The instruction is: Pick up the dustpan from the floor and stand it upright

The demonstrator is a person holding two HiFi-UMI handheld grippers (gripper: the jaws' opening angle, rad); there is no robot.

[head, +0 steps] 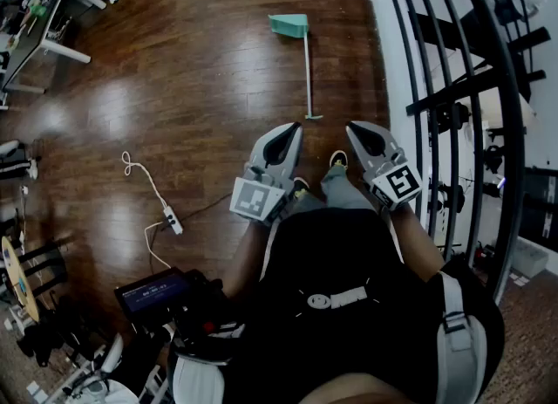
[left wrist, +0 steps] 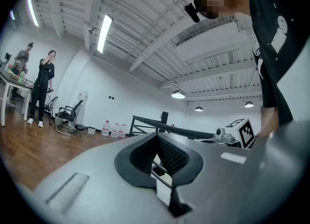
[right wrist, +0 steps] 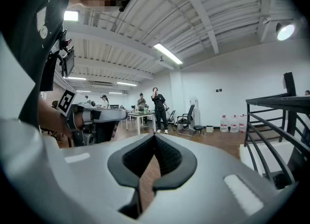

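**Head view:** a head-mounted camera faces steeply down onto the wooden floor (head: pixel 174 88). The left gripper (head: pixel 292 129) and right gripper (head: pixel 356 128) lie close beneath it at lower centre, and the dustpan (head: pixel 290 25) lies farther off at upper centre.

**Left gripper view:** the camera rides the left gripper, very near its jaws, and faces roughly level along them toward a far wall (left wrist: pixel 121 92) and the ceiling (left wrist: pixel 160 29). The right gripper shows at frame right.

**Right gripper view:** likewise, with the left gripper at frame left.

Both gripper views share the black railing (left wrist: pixel 171 127), water bottles (left wrist: pixel 115 130) and office chair (left wrist: pixel 70 112).
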